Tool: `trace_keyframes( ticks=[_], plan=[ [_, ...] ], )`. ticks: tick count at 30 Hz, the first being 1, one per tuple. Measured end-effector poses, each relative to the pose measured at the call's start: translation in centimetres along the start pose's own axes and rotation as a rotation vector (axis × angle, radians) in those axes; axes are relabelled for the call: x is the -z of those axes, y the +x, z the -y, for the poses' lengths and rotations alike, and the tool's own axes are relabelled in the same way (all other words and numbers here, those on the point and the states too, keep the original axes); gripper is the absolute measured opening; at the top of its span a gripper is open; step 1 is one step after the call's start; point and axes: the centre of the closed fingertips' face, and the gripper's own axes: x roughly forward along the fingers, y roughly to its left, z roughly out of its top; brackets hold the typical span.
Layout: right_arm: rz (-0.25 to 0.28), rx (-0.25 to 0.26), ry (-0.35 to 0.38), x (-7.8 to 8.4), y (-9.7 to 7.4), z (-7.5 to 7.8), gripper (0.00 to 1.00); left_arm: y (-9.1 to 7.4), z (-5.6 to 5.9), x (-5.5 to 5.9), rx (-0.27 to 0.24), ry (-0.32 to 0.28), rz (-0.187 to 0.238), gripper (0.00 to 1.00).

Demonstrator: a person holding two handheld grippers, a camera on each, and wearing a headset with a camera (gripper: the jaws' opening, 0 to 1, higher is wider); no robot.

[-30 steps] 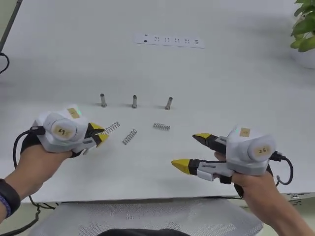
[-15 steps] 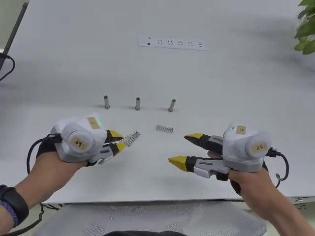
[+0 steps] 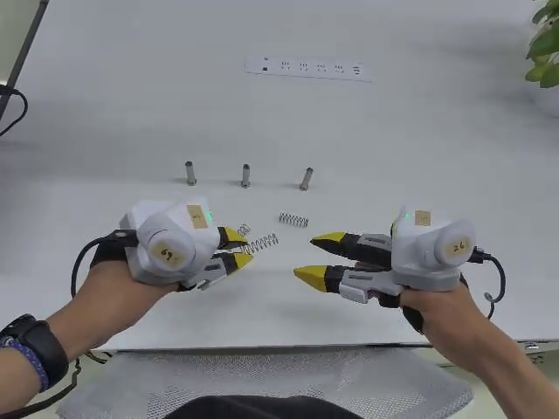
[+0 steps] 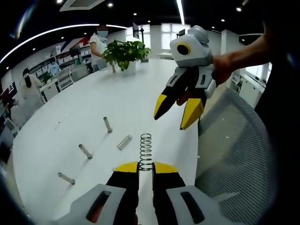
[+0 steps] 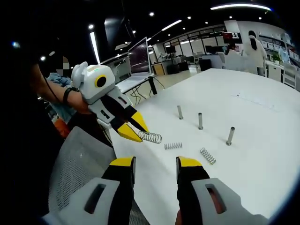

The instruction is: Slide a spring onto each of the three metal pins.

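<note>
The left gripper [image 3: 238, 247] has its jaws nearly closed on one end of a spring [image 3: 260, 243], which sticks out past the yellow tips, near the front of the table [image 3: 419, 131] and well short of the three pins [image 3: 245, 175] standing in a row farther back. The right gripper [image 3: 319, 257] hangs near it, jaws wide apart with nothing between them. A second spring [image 3: 293, 219] lies in the open between the grippers and the pins, and a third spring [image 3: 244, 230] is partly hidden behind the left gripper's upper tip. The held spring looks light and thin-wired, so it should squash or flick away under a hard pinch. Holding it by the end coils, as it is held here, leaves the far opening free for a pin. From the left gripper view it is hard to tell how many coils are caught or whether they are being crushed, and the pins are too small to show whether they are fixed to the table
</note>
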Motion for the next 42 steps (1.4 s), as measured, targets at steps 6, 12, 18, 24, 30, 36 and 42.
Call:
trace_keyframes(
  ticks=[6, 12, 18, 24, 30, 36, 42],
  plan=[
    [0.002, -0.034, 0.018, 0.1, 0.1, -0.6, 0.31, 0.3, 1.6, -1.2, 0.044, 0.038, 0.017, 0.02],
    [0.007, -0.071, 0.020, 0.2, 0.1, -1.3, 0.26, 0.6, 3.0, -2.0, 0.083, 0.079, 0.024, 0.02],
    [0.007, -0.103, 0.024, 0.3, 0.0, -2.0, 0.21, 0.8, 3.9, -2.3, 0.105, 0.126, 0.021, 0.02],
    [0.015, -0.112, 0.034, 0.3, -0.2, -2.1, 0.17, 0.8, 4.0, -2.4, 0.119, 0.151, 0.015, 0.02],
    [0.030, -0.120, 0.044, -0.1, -0.4, -2.1, 0.11, 0.9, 4.2, -2.2, 0.126, 0.178, 0.001, 0.02],
    [0.038, -0.139, 0.053, -0.2, -0.6, -2.3, 0.10, 0.9, 4.1, -2.2, 0.125, 0.190, -0.005, 0.02],
    [0.037, -0.143, 0.053, -0.4, -0.5, -2.5, 0.09, 0.9, 4.0, -2.2, 0.127, 0.198, -0.007, 0.02]
  ],
)
